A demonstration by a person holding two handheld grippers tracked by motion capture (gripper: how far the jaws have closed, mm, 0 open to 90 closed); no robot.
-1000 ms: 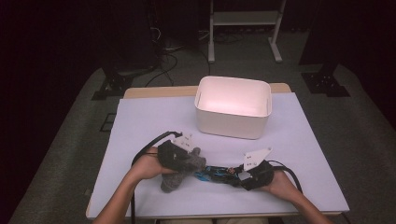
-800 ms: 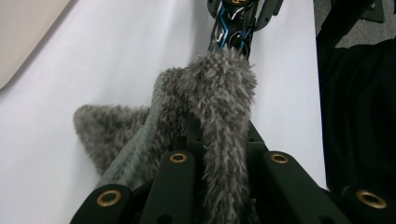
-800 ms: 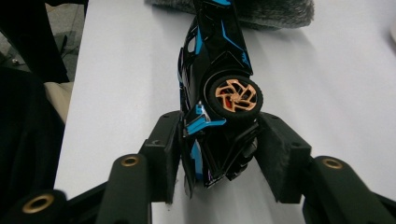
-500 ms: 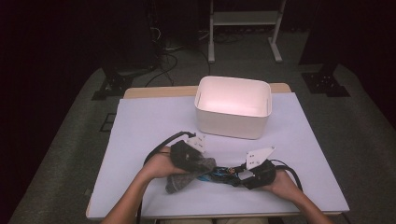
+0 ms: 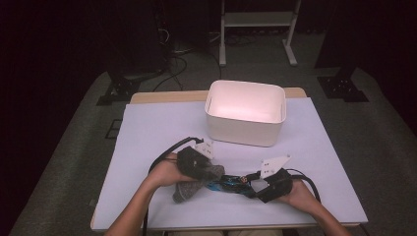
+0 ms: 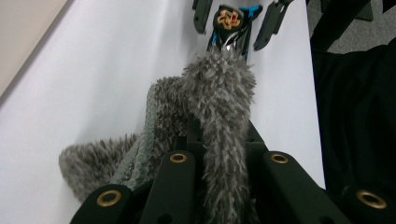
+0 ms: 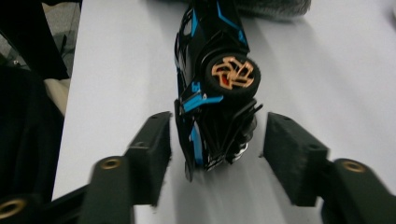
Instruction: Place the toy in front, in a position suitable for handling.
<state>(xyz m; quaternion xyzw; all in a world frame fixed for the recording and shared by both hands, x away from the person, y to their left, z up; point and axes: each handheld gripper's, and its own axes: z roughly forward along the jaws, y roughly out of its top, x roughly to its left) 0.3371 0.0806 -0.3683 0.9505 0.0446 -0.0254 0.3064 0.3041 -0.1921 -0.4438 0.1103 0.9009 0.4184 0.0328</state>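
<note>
At lower centre of the high view, the left gripper [image 5: 204,169] is pinching a fuzzy grey cloth [image 6: 219,100] against the toy car [image 7: 215,79]. The right gripper [image 7: 217,144], jaws just opening, is straddling the car's end, seemingly without touching, on the white surface [image 5: 157,128].

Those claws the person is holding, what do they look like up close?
Each claw, left and right, is a chunky black handheld block with two black jaws studded with brass-coloured rivets. A pale three-cornered plate sits on top, and a black cable trails off behind. The forearms are bare, no sleeves visible.
</note>
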